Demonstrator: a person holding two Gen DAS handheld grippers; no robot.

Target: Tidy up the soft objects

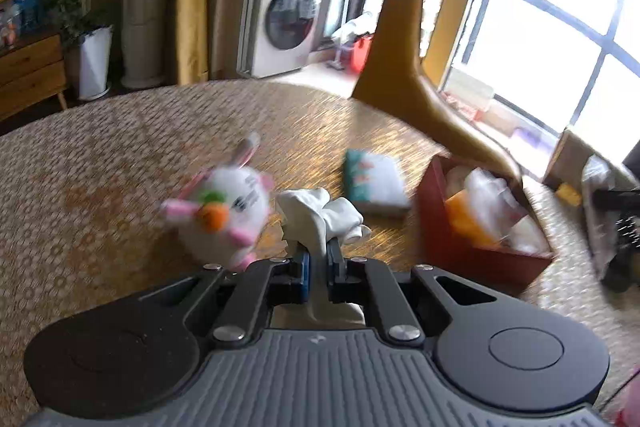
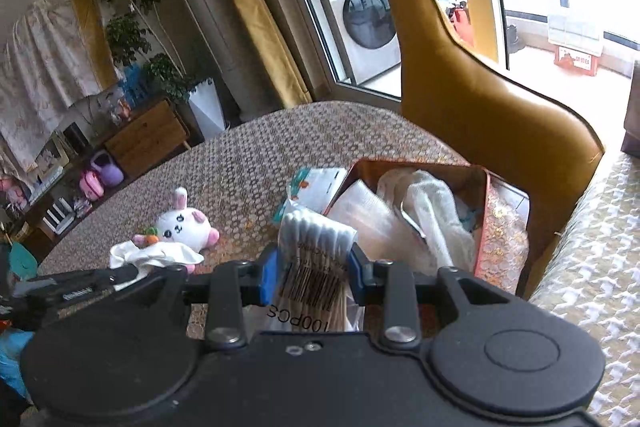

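My left gripper (image 1: 318, 251) is shut on a crumpled white cloth (image 1: 320, 213) and holds it above the table; the cloth also shows in the right wrist view (image 2: 156, 253). A white plush rabbit (image 1: 224, 211) with a carrot lies to its left, also in the right wrist view (image 2: 182, 225). My right gripper (image 2: 312, 263) is shut on a clear bag of cotton swabs (image 2: 314, 247), just in front of the red box (image 2: 502, 239). The box (image 1: 476, 259) holds white soft items. A tissue pack (image 1: 374, 181) lies beside the box.
The woven table mat (image 1: 120, 155) covers the round table. A mustard chair (image 2: 480, 95) stands behind the box. A washing machine, plants and a wooden cabinet stand beyond the table.
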